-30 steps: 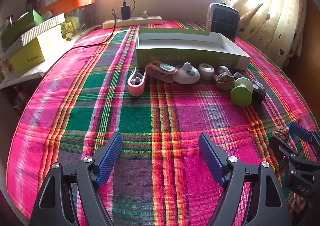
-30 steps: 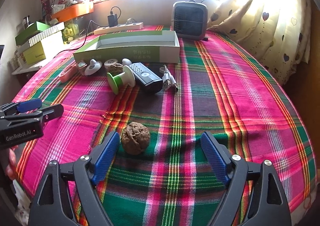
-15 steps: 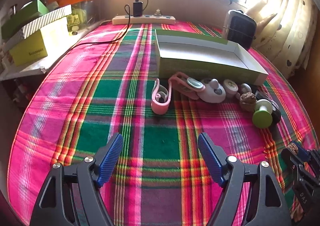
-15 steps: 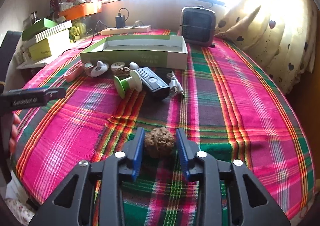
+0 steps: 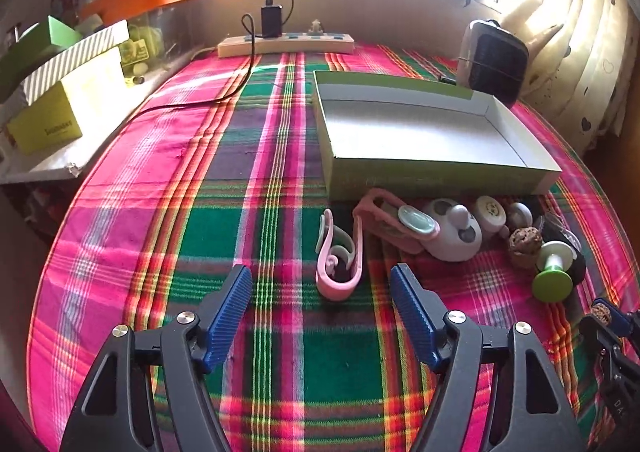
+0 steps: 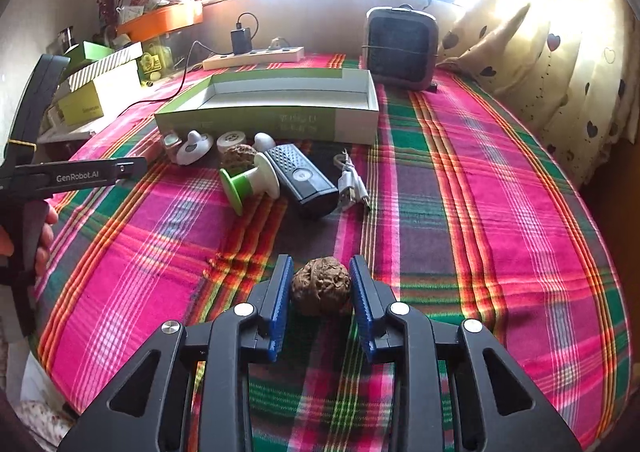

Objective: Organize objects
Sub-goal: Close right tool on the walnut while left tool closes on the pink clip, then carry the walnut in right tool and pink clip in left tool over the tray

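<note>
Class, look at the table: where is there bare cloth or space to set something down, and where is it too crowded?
Free: the inside of the green box; the cloth left of it, up to the power strip; the cloth right of the USB cable, toward the curtain. Crowded: the strip before the box, from the pink clip to the black device.

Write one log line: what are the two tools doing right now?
left tool: open, closing slightly, nearing pink clip | right tool: shut on walnut | green box: nothing inside

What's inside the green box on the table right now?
The green box shows only its bare pale floor. The strip just behind its near wall is hidden in both views.
</note>
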Demonstrator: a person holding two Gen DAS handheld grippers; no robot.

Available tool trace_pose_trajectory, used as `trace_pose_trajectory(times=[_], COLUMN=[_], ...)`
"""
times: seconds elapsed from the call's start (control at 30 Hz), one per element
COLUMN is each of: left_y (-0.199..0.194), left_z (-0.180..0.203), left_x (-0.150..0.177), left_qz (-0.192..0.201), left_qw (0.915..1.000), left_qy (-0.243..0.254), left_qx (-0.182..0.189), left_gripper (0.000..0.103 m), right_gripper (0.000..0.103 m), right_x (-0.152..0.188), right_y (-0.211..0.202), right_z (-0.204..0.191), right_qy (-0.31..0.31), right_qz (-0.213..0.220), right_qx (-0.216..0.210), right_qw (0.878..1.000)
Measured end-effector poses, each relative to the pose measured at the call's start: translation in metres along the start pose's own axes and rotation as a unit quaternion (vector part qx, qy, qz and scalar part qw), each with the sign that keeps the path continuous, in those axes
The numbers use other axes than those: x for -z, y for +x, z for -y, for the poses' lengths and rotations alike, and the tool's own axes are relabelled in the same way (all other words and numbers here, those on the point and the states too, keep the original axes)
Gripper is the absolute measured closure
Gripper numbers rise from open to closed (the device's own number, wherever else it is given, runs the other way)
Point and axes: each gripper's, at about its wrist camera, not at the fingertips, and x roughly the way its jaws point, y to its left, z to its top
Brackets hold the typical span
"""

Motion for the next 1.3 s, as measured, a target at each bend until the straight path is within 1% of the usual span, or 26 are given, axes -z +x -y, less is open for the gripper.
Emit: trace_pose_trajectory(times=[0.07,0.13,0.23,0.33,0.4,0.47,0.63,0.67,0.8,1.07,1.17,1.23,1.3], left_y=[0.003,0.006,0.007,0.008,0.008,0.008,0.009,0.009,0.008,-0.01,-0.02,-0.023,-0.027], left_z=[0.001,0.002,0.004,0.003,0.003,0.002,-0.003,-0.003,-0.006,0.0,0.003,0.006,0.009], left_x=[-0.003,-0.006,-0.008,-0.009,-0.01,-0.01,-0.012,-0.012,-0.014,-0.018,-0.023,-0.027,-0.032], left_qz=[-0.002,-0.004,-0.003,-0.003,-0.003,-0.003,-0.006,-0.006,-0.009,0.008,0.015,0.018,0.022], left_qw=[1.0,0.9999,0.9999,0.9999,0.9998,0.9997,0.9997,0.9996,0.9997,0.9997,0.9997,0.9996,0.9994], left_qy=[0.005,0.009,0.012,0.012,0.014,0.015,0.01,0.009,0.006,0.019,0.019,0.021,0.026], left_qx=[-0.001,-0.002,-0.001,-0.011,-0.014,-0.019,-0.024,-0.024,-0.021,-0.015,-0.003,0.004,0.009], left_gripper=[0.04,0.042,0.051,0.059,0.062,0.069,0.078,0.081,0.082,0.082,0.082,0.082,0.082], right_gripper=[0.072,0.072,0.072,0.072,0.072,0.072,0.072,0.072,0.072,0.072,0.072,0.072,0.072], right_x=[-0.003,-0.005,-0.009,-0.013,-0.015,-0.017,-0.02,-0.021,-0.023,-0.03,-0.035,-0.042,-0.049], right_y=[0.002,0.003,0.004,0.005,0.006,0.007,0.01,0.01,0.009,0.005,0.0,-0.001,-0.002], right_z=[0.001,0.002,0.003,0.003,0.003,0.003,0.004,0.005,0.006,0.007,0.006,0.006,0.005], right_qy=[0.002,0.002,0.003,0.001,0.0,-0.001,0.0,0.0,-0.001,0.003,0.001,0.001,-0.004], right_qz=[-0.004,-0.006,-0.008,-0.007,-0.008,-0.009,-0.014,-0.014,-0.012,-0.008,-0.001,0.0,0.004], right_qx=[-0.005,-0.009,-0.011,-0.013,-0.015,-0.016,-0.022,-0.022,-0.025,-0.037,-0.039,-0.051,-0.053], right_qw=[1.0,1.0,1.0,1.0,1.0,1.0,1.0,1.0,1.0,0.999,0.999,0.999,0.999])
